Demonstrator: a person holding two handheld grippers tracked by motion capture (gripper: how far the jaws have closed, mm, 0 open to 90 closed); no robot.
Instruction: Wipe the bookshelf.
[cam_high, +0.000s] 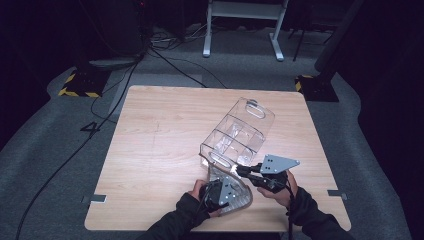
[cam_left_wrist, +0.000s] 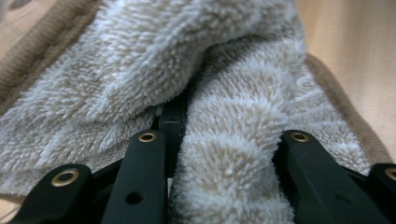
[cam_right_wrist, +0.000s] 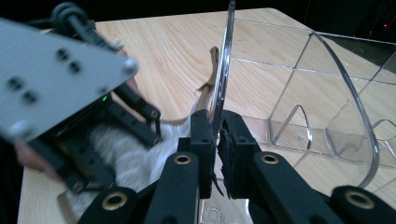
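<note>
Currently the right gripper (cam_right_wrist: 217, 135) pinches the clear divided organizer's (cam_high: 239, 131) near wall, steadying it; the left gripper (cam_left_wrist: 224, 154) clamps the fleece towel (cam_left_wrist: 187, 70) at the table's (cam_high: 150, 150) near edge. Lift the towel clear of the rim, and maintain the right-hand hold.

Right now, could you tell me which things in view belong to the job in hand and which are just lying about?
Part of the job:
- fluffy towel, gripped by the left tongs
- clear divided organizer, its wall pinched by the right tongs
- wooden table

Lying about:
- white stand beyond the table
- black cables on the floor
</note>
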